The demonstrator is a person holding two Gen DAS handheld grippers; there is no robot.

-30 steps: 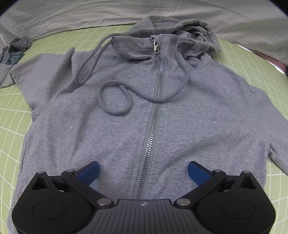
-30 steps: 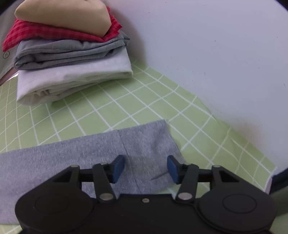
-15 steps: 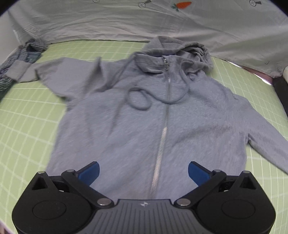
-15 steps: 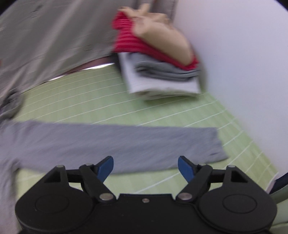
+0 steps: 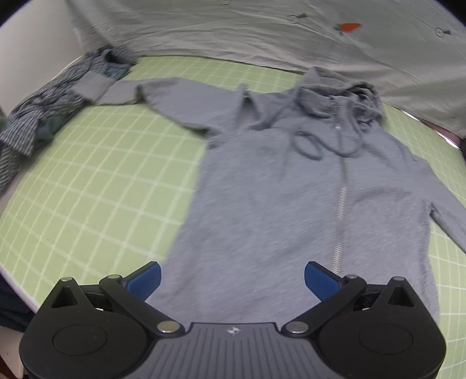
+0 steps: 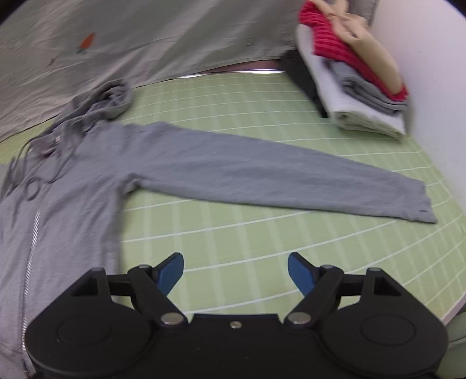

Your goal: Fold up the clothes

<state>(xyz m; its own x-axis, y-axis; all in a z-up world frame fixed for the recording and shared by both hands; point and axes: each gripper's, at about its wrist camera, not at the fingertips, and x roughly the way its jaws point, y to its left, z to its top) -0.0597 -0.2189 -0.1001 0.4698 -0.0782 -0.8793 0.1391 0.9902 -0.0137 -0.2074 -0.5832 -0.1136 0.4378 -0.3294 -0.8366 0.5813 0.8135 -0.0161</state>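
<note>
My left camera looks down the front of the grey hoodie (image 5: 271,186), which lies flat and zipped on the green grid mat (image 5: 96,180). From here I see the zip (image 5: 340,201) running up to the crumpled hood (image 5: 343,87), the looped drawcord (image 5: 308,145), and one sleeve reaching out to a heap of striped blue clothes (image 5: 35,116) at the mat's far left edge. My right camera does not show that heap. It has the other sleeve (image 6: 262,175), stretched straight across the mat (image 6: 262,247) with its cuff near the right edge, and beyond it a folded stack (image 6: 358,78) of white, grey, red and tan pieces against the white wall. A pale grey sheet with a small carrot print (image 5: 348,27) rises behind the mat in both views.

Nothing lies between either camera and the hoodie except my own black linkages at the bottom of each frame.

My left gripper (image 5: 232,281) hangs above the hoodie's lower front, tilted steeply down, its jaws spread wide with nothing between them. My right gripper (image 6: 235,272) hangs over bare mat just beside the hoodie's side edge, also angled down. Its jaws have just been opening, and stand wide with nothing held.
</note>
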